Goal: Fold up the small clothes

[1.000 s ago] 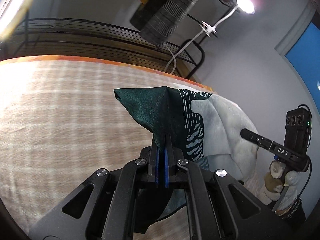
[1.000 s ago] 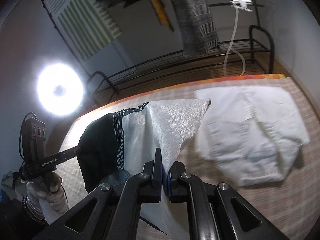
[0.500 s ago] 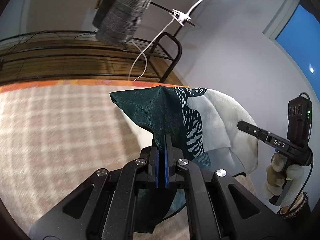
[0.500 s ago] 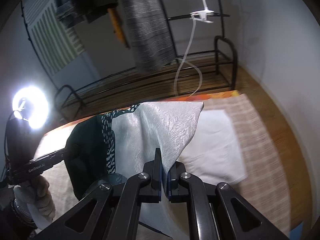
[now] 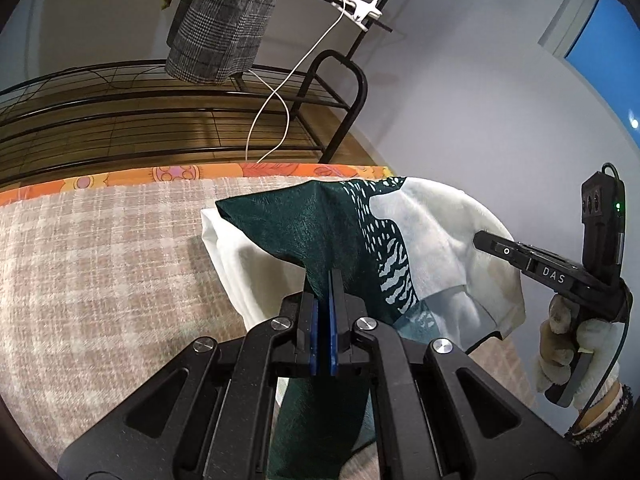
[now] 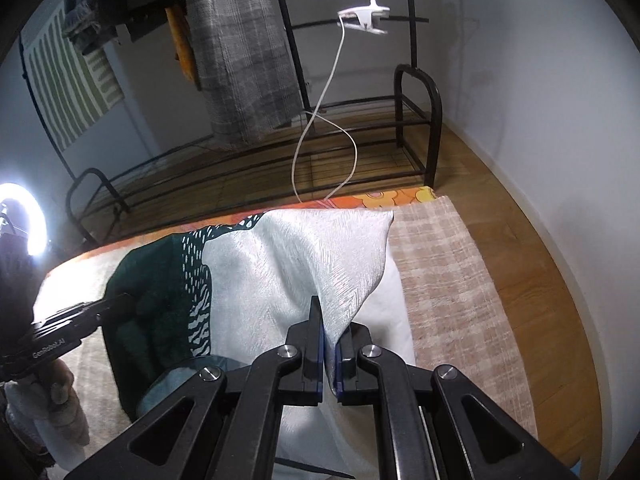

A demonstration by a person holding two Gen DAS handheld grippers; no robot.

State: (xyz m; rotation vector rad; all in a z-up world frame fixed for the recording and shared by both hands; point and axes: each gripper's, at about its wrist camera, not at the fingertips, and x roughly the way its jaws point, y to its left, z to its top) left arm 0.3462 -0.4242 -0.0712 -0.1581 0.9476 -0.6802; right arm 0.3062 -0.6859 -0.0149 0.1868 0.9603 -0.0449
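Note:
A small garment, dark green on one side [image 5: 304,228] and pale white on the other [image 6: 288,264], with a dotted and striped band between, hangs stretched between both grippers above the checked blanket [image 5: 100,264]. My left gripper [image 5: 324,280] is shut on its green corner. My right gripper [image 6: 330,320] is shut on its white corner; it also shows at the right of the left wrist view [image 5: 520,256], held by a gloved hand [image 5: 572,344]. A white folded garment [image 5: 236,264] lies on the blanket beneath the held one.
The blanket's orange patterned border [image 5: 180,174] marks the far edge. Beyond it stand a black metal rack [image 6: 416,128], a hanging grey checked cloth [image 5: 224,32] and a white cable with a clip [image 6: 362,16]. Wooden floor [image 6: 540,240] and a wall lie to the right. A ring light [image 6: 18,224] glares at the left.
Both grippers carried the stretched garment sideways across the blanket toward its right end. It now hangs over the white folded garment, which lay off to the right before.

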